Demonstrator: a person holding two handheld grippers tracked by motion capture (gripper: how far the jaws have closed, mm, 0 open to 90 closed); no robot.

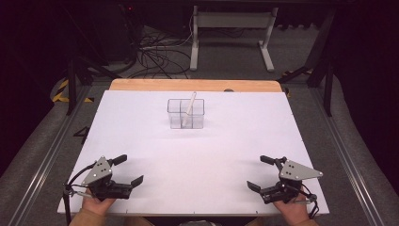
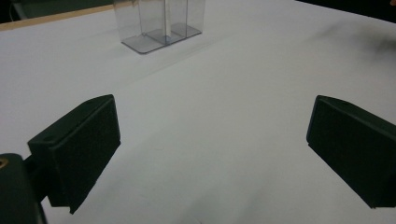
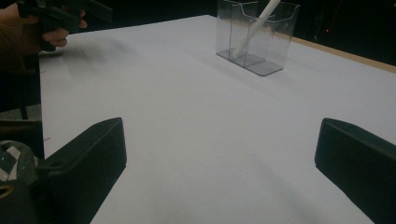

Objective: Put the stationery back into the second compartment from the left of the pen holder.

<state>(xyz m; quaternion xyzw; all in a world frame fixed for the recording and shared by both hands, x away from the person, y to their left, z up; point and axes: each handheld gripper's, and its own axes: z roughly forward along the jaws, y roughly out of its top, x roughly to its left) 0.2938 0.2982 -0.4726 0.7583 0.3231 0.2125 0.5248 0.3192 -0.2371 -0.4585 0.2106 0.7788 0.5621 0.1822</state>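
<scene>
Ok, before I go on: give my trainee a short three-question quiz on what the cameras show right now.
1. True or false: the left gripper has its fingers spread, with nothing between them.
2. Multiple choice: where is the white stick?
A. flat on the white table top
B. leaning inside the clear compartment box
C. between the right gripper's fingers
3. Short answer: does the clear compartment box stand nearer the far edge of the white table top or the edge nearest the person?

Key
1. True.
2. B. Its top end sticks out above the rim.
3. Nearer the far edge; the right gripper waits at the near edge, also open and empty.
</scene>
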